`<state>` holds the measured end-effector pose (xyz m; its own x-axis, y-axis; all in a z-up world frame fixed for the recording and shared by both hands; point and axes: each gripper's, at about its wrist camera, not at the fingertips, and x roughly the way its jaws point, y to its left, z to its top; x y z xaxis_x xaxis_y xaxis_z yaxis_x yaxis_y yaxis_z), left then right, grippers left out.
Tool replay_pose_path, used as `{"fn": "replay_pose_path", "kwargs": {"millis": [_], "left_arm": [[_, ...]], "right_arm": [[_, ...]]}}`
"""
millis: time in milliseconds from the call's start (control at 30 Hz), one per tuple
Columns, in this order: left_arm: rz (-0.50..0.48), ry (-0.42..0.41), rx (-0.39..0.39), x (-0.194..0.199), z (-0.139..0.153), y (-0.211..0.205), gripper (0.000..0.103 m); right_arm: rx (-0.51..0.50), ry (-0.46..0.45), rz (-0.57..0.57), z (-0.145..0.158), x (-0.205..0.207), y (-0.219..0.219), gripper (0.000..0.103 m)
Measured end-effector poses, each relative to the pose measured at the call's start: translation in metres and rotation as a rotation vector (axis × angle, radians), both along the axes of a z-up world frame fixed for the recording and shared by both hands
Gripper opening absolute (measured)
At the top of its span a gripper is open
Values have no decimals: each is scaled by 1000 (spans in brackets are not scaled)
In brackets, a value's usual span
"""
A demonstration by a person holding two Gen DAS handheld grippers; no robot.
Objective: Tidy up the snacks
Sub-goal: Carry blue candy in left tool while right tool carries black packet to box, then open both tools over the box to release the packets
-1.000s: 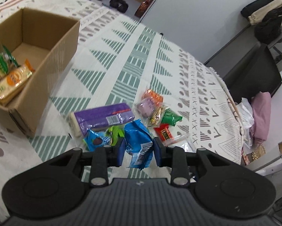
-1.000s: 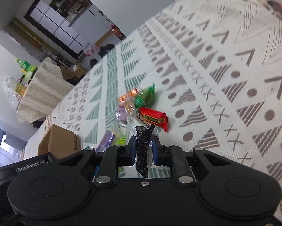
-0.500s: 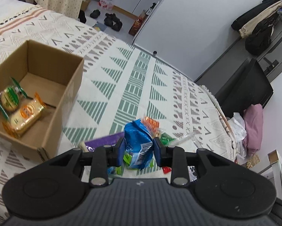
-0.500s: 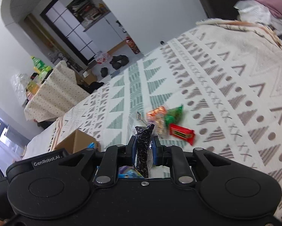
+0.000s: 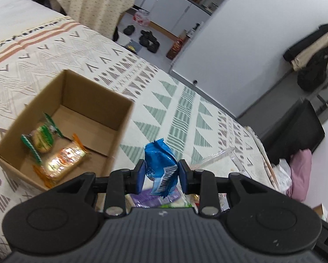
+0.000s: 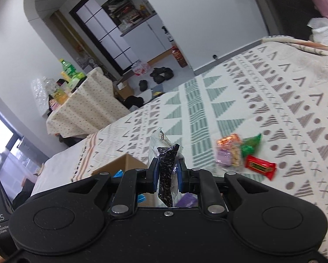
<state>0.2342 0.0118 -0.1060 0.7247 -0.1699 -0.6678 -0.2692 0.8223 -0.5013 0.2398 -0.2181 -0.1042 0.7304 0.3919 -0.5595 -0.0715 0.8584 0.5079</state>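
In cardboard box (image 5: 80, 100): green packet (image 5: 42, 139), orange packet (image 5: 63, 161). Left jaws pinch blue packet (image 5: 161, 166); right pinch dark, perhaps seed, packet (image 6: 167, 171).

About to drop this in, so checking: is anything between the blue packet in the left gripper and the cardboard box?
Nothing visible: the left gripper holds the blue packet beside the open box.
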Motion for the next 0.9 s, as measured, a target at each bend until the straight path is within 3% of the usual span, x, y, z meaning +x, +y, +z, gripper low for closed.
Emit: {"fn": "replay_pose_path", "kwargs": {"millis": [433,900], "left_arm": [[136,33,-1,1,-4,51,31],[227,123,-68,5,-25,96,34]], "right_arm": [[14,-5,91,-1,20,61,17],[17,22,161,-15,33,108,17]]}}
